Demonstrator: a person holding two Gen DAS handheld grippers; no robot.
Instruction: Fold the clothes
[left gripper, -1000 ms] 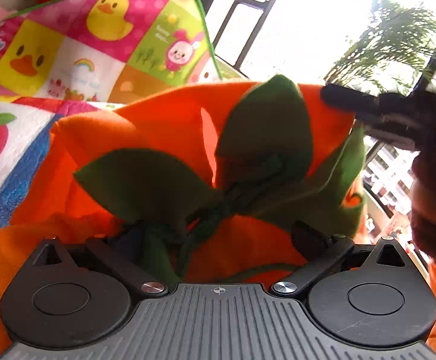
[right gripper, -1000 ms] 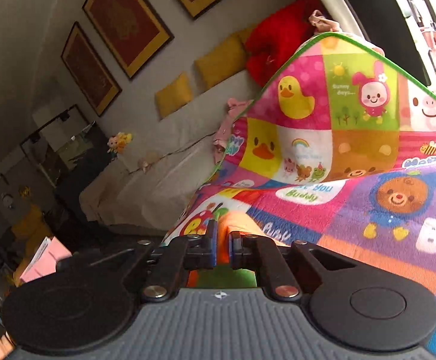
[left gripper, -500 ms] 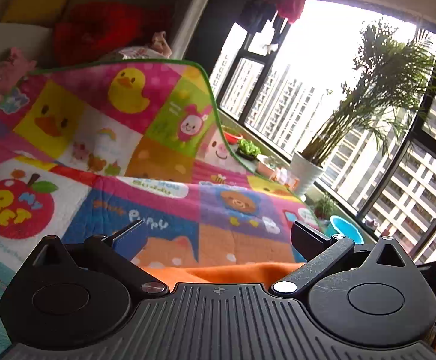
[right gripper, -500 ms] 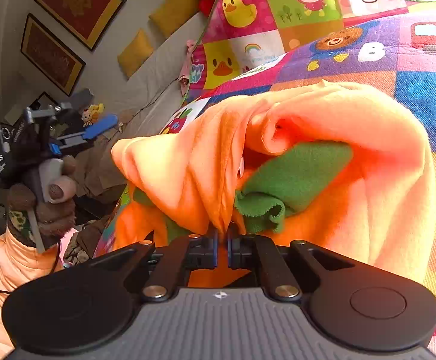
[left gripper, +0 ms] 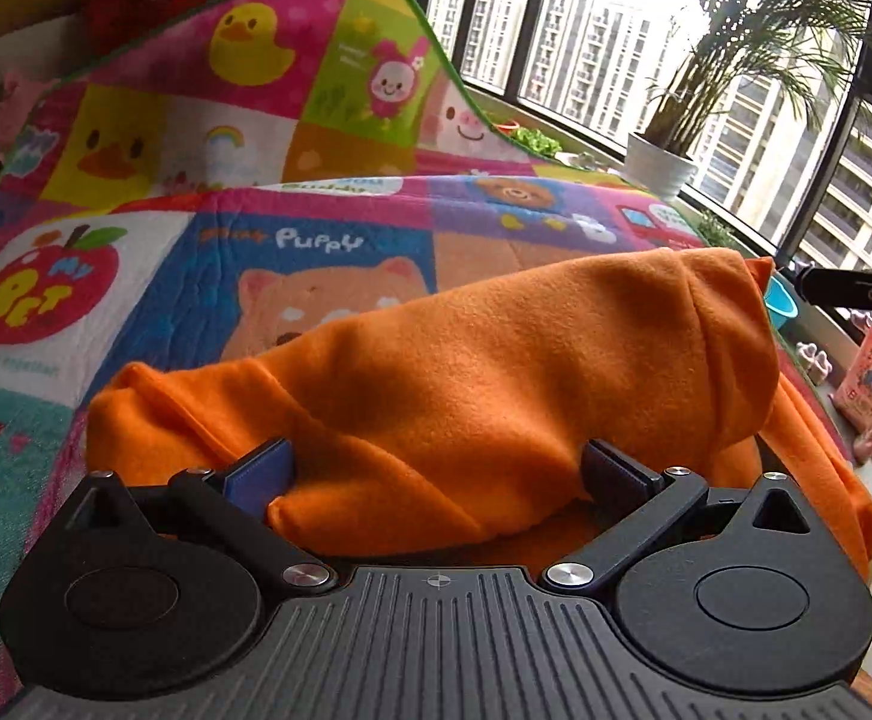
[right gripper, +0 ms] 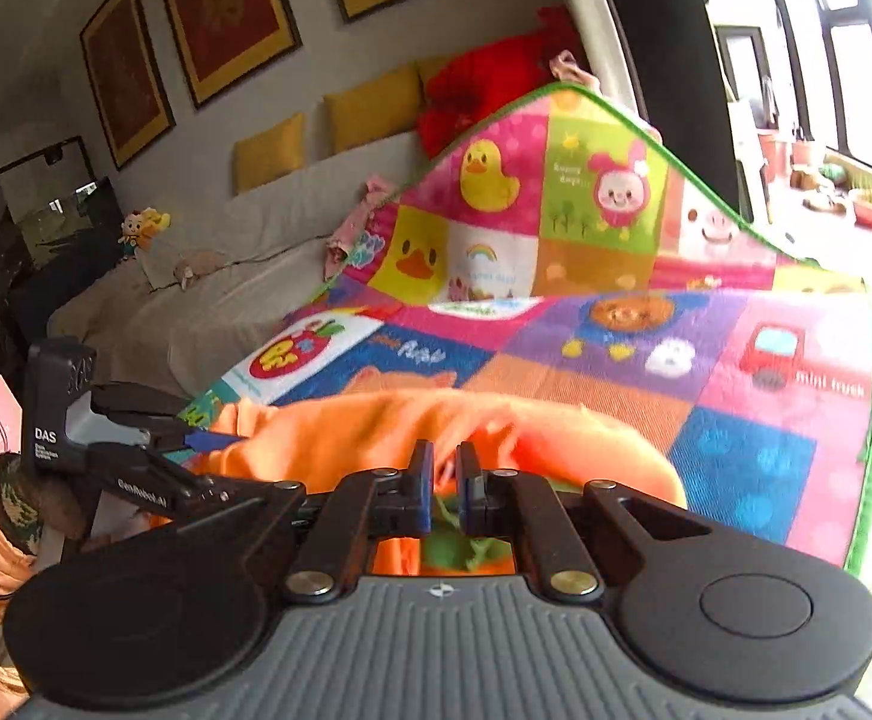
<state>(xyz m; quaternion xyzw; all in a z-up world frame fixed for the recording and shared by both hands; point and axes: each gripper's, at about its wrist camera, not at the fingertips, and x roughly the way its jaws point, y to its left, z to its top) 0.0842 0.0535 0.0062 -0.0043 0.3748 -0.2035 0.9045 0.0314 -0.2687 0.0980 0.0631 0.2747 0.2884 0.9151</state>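
An orange fleece garment (left gripper: 496,372) with green trim lies bunched on a colourful patchwork play mat (left gripper: 328,240). My left gripper (left gripper: 436,471) is open, its fingers spread on either side of a fold of the orange cloth. The garment also shows in the right wrist view (right gripper: 436,426), low and close. My right gripper (right gripper: 443,480) has its fingers nearly together with a small gap; orange and green cloth (right gripper: 454,549) lies behind them, and a grip cannot be made out. The left gripper (right gripper: 214,439) shows at the left of the right wrist view.
The mat (right gripper: 706,360) has its far corner folded up. A grey sofa (right gripper: 196,300) with yellow cushions and a red pile stands behind. A potted palm (left gripper: 664,162) and windows are at the right. The right gripper's tip (left gripper: 844,288) pokes in at the right.
Both grippers have brought the garment down from the air onto the mat, folded over so the green leaves are hidden. The left gripper has opened. The right fingers have parted slightly.
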